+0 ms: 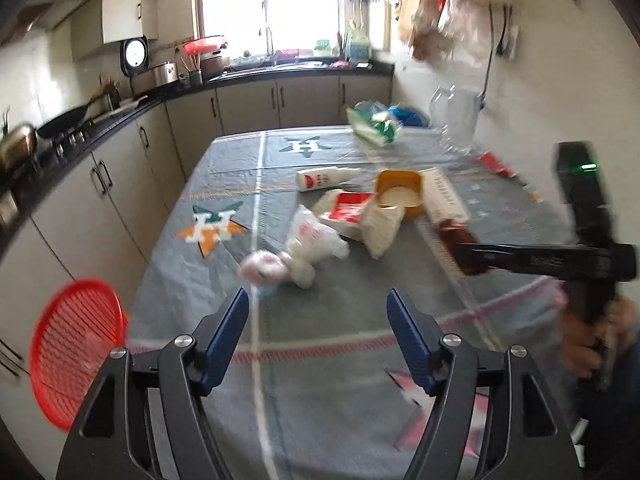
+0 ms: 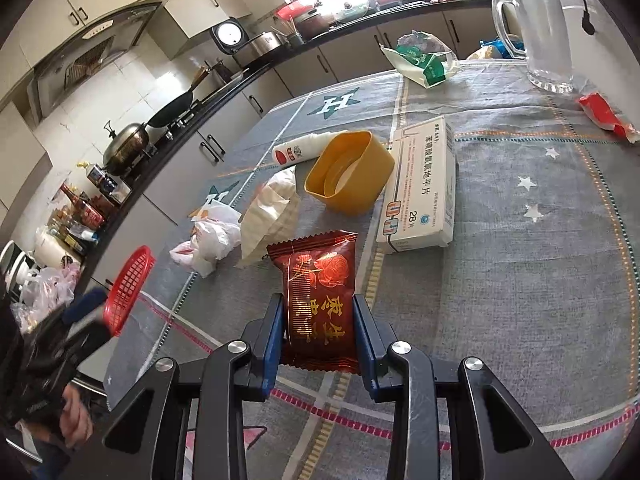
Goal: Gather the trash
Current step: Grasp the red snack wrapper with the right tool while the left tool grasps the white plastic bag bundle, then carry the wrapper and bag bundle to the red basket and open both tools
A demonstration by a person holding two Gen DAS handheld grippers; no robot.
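My right gripper [image 2: 320,308] is shut on a dark red snack packet [image 2: 320,280], holding it by its sides just above the grey tablecloth [image 2: 520,240]. In the left wrist view the same gripper [image 1: 472,258] reaches in from the right with the packet [image 1: 460,236] at its tip. My left gripper [image 1: 318,300] is open, nothing between its blue pads, and hangs over the near part of the table. Just beyond it lie a blurred pinkish wad [image 1: 262,266] and a crumpled white plastic bag [image 1: 316,240]. A red mesh basket [image 1: 76,352] sits at the table's left edge.
Mid-table lie a yellow tub [image 2: 348,170], a white medicine box [image 2: 424,184], a white bottle [image 2: 296,148] and a white paper bag [image 2: 268,216]. Farther back are a green-and-white bag [image 2: 420,60], a glass jug [image 2: 540,28] and a red wrapper [image 2: 604,114]. A kitchen counter [image 1: 120,116] runs along the left.
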